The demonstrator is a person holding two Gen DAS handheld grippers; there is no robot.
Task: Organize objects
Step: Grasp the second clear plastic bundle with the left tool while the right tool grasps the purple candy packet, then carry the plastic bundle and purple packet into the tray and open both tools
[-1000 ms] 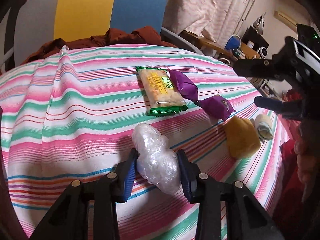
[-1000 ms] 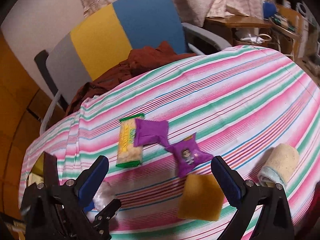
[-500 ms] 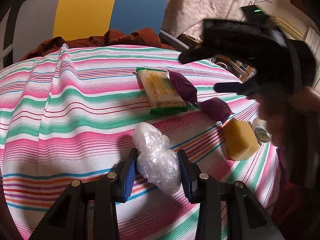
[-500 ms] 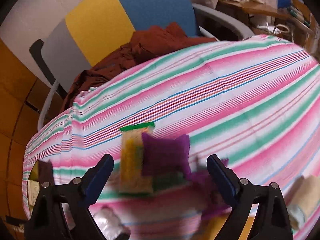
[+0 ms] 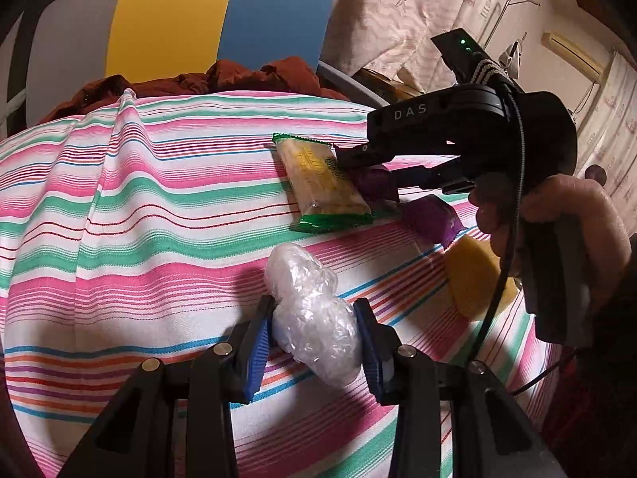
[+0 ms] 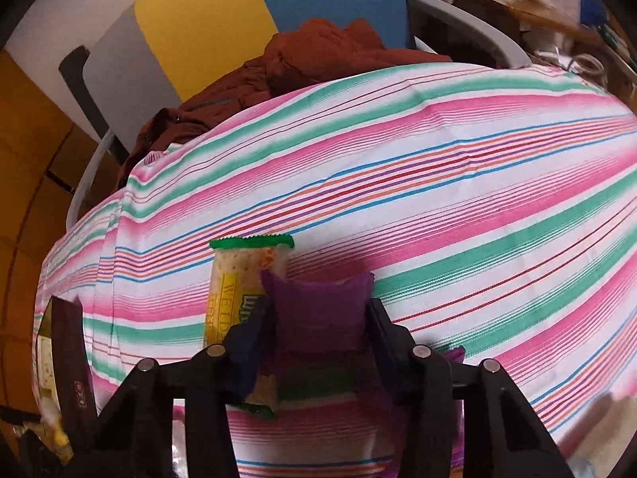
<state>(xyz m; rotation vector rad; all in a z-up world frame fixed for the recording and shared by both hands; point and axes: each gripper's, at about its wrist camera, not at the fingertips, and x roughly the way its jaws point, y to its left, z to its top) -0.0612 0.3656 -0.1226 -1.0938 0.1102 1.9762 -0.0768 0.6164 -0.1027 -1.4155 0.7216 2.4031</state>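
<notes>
My left gripper (image 5: 314,330) pinches the clear plastic bundle (image 5: 310,310) low over the striped tablecloth (image 5: 139,219), while farther out my right gripper (image 6: 318,326) straddles the purple packet (image 6: 322,310) beside the cracker pack (image 5: 318,179), jaws apparently closed on it, so next comes lifting it clear.

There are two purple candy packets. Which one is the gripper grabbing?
The purple packet leaning on the green-edged cracker pack sits between the right gripper jaws. The other purple packet, beside the yellow sponge, lies untouched.

Light: warm, dim indoor glow.
Shadows: soft, lay under the crumpled clear plastic bundle (image 5: 312,318).
Blur: lower right corner of right wrist view.
Edges: fisheye-bent, dark vignette.
</notes>
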